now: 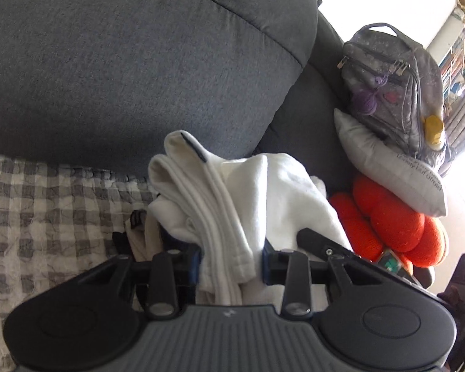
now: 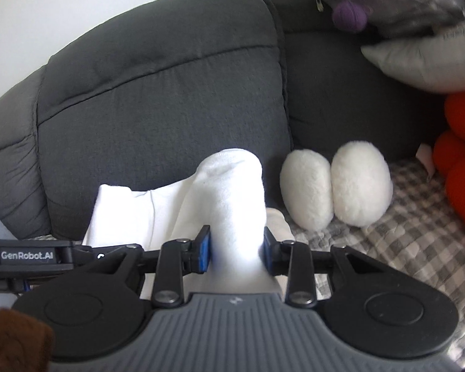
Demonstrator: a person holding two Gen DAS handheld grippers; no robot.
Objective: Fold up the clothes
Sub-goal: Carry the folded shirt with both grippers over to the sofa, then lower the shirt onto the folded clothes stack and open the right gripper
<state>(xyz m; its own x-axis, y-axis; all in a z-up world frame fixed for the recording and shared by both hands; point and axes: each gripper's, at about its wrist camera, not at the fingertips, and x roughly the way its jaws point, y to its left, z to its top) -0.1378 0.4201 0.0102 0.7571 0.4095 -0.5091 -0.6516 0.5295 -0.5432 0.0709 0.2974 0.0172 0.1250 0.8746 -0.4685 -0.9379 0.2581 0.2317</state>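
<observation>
A white garment (image 1: 245, 192) is bunched up over a grey checked blanket (image 1: 46, 204), in front of the dark grey sofa back. My left gripper (image 1: 231, 263) is shut on a thick folded band of it, which rises between the blue pads and ends in a cuff with a dark stripe (image 1: 192, 145). In the right wrist view my right gripper (image 2: 237, 254) is shut on another thick roll of the same white garment (image 2: 229, 192). The other gripper's black body (image 2: 28, 255) shows at the left edge there. The fingertips of both grippers are hidden by cloth.
A grey sofa backrest (image 1: 124, 62) fills the background. At the right lie a grey backpack (image 1: 393, 80), a grey pillow (image 1: 387, 161) and an orange plush toy (image 1: 387, 217). Two white plush ovals (image 2: 334, 186) rest on the checked blanket (image 2: 403, 232). Darker clothes (image 1: 130, 235) lie beneath the white garment.
</observation>
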